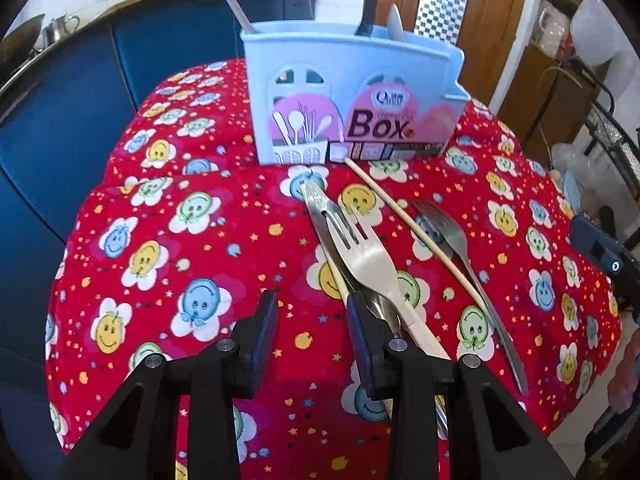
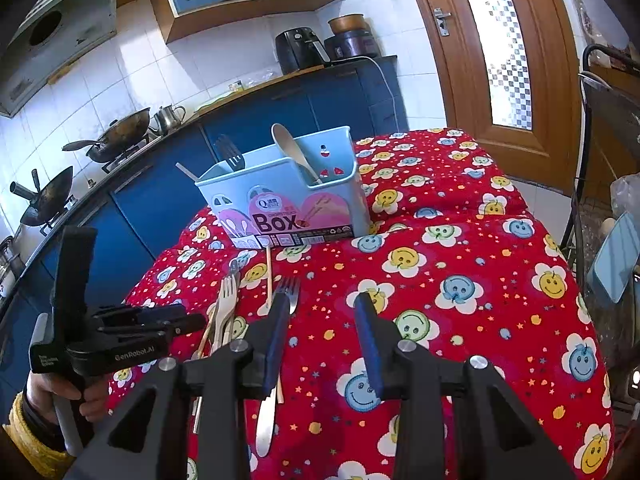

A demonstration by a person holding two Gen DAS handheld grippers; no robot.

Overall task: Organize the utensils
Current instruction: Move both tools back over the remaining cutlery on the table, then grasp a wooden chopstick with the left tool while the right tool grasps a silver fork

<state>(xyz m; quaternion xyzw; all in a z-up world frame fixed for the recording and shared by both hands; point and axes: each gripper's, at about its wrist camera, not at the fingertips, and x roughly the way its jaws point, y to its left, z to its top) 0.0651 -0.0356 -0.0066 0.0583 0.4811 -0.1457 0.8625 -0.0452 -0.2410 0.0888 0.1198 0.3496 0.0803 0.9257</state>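
Observation:
A light-blue utensil box (image 1: 352,80) (image 2: 288,200) stands at the far side of the red smiley cloth (image 1: 180,240), holding a pale spoon (image 2: 294,152) and a black spatula (image 2: 230,156). On the cloth lie a beige fork (image 1: 368,252) (image 2: 227,300) across a metal utensil (image 1: 314,196), a chopstick (image 1: 404,216) (image 2: 269,272) and a metal fork (image 1: 444,228) (image 2: 290,286). My left gripper (image 1: 313,300) is open over bare cloth, its right finger beside the beige fork's handle. My right gripper (image 2: 323,300) is open and empty, its left finger over the metal fork.
A hand holds the left gripper's body (image 2: 120,332) at the table's left edge. Blue cabinets (image 2: 280,120) and a counter with woks (image 2: 116,132) run behind the table. A wooden door (image 2: 500,40) and a dark chair frame (image 2: 588,128) stand to the right.

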